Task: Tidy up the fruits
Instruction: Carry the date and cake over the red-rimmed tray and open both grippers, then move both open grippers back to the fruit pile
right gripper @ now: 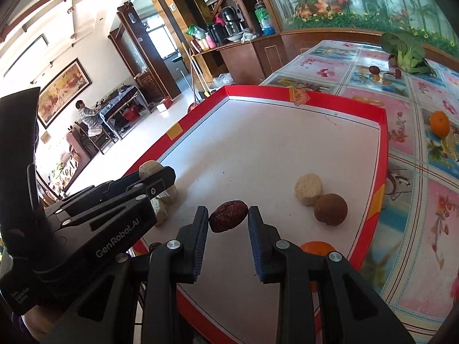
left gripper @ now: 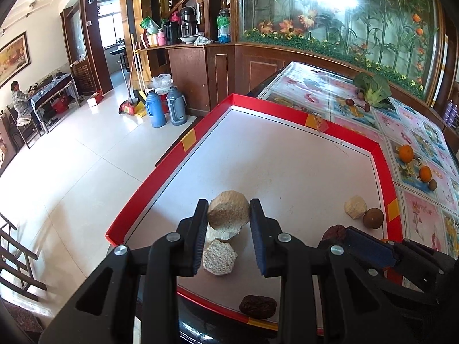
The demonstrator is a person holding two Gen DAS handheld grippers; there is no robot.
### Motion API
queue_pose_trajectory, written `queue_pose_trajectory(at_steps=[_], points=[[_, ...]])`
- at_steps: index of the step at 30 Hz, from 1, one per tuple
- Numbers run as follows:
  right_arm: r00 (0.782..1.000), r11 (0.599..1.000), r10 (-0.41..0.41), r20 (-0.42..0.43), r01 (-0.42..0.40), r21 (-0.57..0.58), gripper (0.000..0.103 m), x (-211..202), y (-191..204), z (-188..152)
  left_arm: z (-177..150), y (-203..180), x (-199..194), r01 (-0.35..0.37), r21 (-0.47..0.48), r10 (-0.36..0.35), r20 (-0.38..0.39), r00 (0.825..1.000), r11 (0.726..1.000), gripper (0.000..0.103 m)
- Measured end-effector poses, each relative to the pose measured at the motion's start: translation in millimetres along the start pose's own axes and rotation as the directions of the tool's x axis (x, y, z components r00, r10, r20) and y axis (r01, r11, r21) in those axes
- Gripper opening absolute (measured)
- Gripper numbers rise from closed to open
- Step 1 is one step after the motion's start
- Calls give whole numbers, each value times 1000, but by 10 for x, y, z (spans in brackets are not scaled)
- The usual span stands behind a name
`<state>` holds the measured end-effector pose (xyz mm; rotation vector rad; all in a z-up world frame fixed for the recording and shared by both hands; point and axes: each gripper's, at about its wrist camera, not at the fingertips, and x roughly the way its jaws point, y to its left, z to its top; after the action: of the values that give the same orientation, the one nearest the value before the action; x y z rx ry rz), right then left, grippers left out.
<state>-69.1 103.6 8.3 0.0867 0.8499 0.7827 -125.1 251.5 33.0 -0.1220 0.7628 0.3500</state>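
Observation:
A red-rimmed tray [left gripper: 272,109] with a white floor lies on the table. My left gripper [left gripper: 228,205] is shut on a tan grainy cake [left gripper: 226,216], which sits just above two paler cakes [left gripper: 219,258] near the tray's left rim. My right gripper [right gripper: 228,212] is shut on a wrinkled dark red date [right gripper: 229,221] low over the tray floor [right gripper: 287,149]. In the right wrist view the left gripper [right gripper: 160,176] shows at the left with its cake [right gripper: 149,168]. Another date [left gripper: 258,306] lies at the tray's near rim.
A beige chunk [right gripper: 308,187] and a round brown fruit [right gripper: 330,208] sit by the tray's right rim; an orange [right gripper: 317,248] is half hidden behind my right finger. On the flowered tablecloth lie oranges [left gripper: 406,153], a small brown fruit [left gripper: 432,185] and a leafy green [left gripper: 373,87].

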Motion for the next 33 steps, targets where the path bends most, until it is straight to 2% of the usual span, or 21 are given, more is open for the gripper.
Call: queue_pose_trajectory(at_steps=[2,3,4,6,17,22,33], points=[[1000,1000,6,-7,-6,5,29,1,-12,3,16,9,-13,-6,-9,6,0,1000,1000,43],[1000,1000,4,-2,-4,8,30,-17,-26,2,19,15,-26,-9,-14,9,4,1000,1000,53],[1000,1000,2,6,-2,11,34,-31,-37,8,24,21,-47,-16,-18,16,13,1000,1000,61],[1000,1000,12,27,-13,27,41,-87,-77,15,32,36,-89,-26,-25,27,26,999,999,68],[994,995,-4,113,-7,98,45,-401,-386,79,56,-99,-175,-34,-5,35,37,999,999,77],[990,990,-9,141,-12,142,45,-505,-572,107,80,-218,-211,-41,16,40,43,998,999,84],[980,970,-14,199,-35,241,45,-770,-1018,111,81,-519,-218,-51,90,49,34,998,995,86]])
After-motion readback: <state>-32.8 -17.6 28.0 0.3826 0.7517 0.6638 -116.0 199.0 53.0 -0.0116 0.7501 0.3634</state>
